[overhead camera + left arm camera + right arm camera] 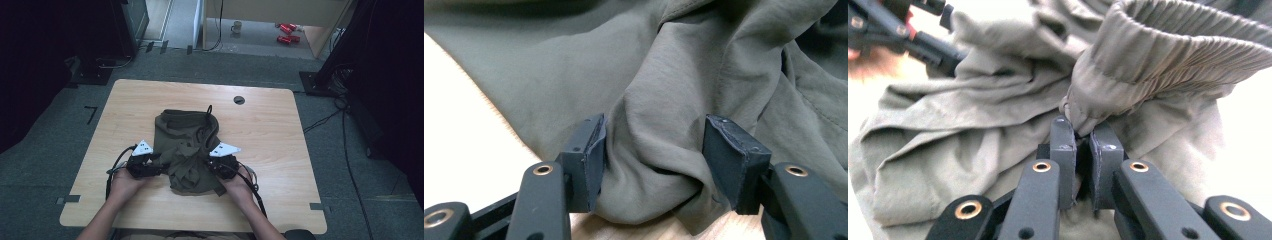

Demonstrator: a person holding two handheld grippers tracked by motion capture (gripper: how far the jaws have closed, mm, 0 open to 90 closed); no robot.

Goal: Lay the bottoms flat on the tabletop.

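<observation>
On the bench [260,130], the left tool [651,150] straddles a fold of the olive garment [187,145], jaws apart; the right tool [1080,145] pinches its elastic cuff [1168,60], both hands near.

Olive-green garment [187,145], pale wood table [270,145], black claws [654,160], perhaps red cans [287,33]

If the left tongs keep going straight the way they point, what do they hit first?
The olive garment: a bunched fold already sits between the open left tongs, so they would probably press into that cloth at once.
</observation>
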